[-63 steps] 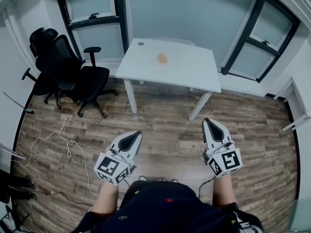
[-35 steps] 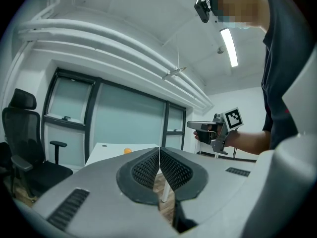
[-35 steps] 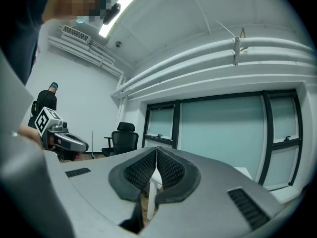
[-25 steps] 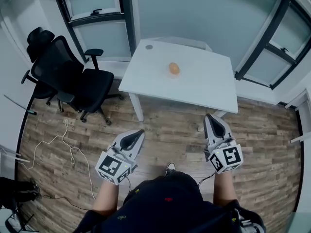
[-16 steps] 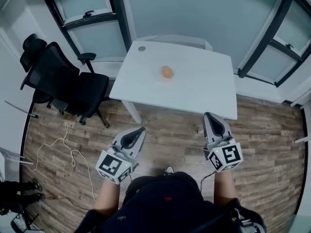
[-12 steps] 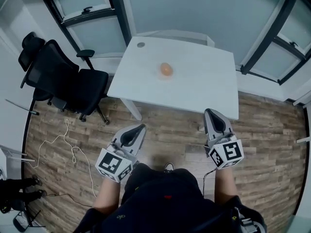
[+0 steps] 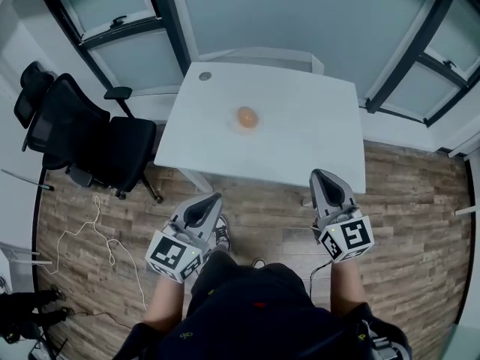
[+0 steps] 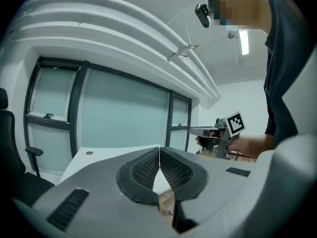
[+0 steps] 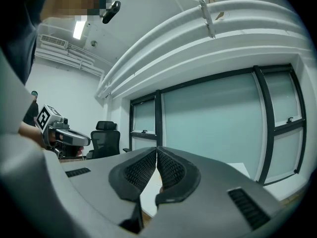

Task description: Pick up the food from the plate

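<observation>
Head view, white table bearing orange food, wood floor, left tool and right tool closed

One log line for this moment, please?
food: on table, untouched | left hand-held gripper: shut, empty | right hand-held gripper: shut, empty

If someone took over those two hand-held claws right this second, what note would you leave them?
Left gripper: shut, empty, held near the front edge of the white table.
Right gripper: shut, empty, also at that edge.
Food: orange, roundish, near the table's middle; a plate under it is too faint to make out.
Done: nothing picked up.
Left: reach in, open a gripper, take the food.
</observation>
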A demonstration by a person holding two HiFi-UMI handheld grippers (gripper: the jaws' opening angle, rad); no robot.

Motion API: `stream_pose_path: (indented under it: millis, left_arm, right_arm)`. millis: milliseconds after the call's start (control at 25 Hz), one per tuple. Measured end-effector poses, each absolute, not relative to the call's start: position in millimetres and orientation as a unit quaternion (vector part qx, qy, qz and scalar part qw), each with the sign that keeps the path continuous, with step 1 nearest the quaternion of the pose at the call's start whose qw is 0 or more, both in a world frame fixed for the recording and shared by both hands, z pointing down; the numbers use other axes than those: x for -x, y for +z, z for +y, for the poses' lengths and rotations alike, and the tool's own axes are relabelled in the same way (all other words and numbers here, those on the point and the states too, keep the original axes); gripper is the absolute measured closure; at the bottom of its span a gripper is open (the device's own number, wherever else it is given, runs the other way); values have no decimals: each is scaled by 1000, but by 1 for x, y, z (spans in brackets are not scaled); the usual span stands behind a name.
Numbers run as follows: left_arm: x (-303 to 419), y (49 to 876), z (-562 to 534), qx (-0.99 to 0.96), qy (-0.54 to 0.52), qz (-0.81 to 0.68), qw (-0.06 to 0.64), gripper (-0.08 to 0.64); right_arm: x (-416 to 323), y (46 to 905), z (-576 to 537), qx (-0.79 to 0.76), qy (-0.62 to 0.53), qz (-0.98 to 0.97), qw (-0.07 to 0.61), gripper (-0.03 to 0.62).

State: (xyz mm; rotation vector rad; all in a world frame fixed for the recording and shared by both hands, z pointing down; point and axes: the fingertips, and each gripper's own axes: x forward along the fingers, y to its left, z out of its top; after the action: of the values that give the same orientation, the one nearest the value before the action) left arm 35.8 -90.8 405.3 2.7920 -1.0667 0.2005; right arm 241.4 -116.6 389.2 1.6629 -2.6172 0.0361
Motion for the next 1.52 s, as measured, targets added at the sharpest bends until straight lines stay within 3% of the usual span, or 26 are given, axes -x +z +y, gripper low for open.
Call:
stream_pose_path:
  millis: [1000,1520]
  left_arm:
    - [59,415,-348,-957,42,-268,100,537]
    - [35,441,-404,-942,83,-307,106,537]
  right_arm:
    - [-129,383,-329,-585,13,-806,89,568]
    - [-144,431,-408,-543,58,-832,94,566]
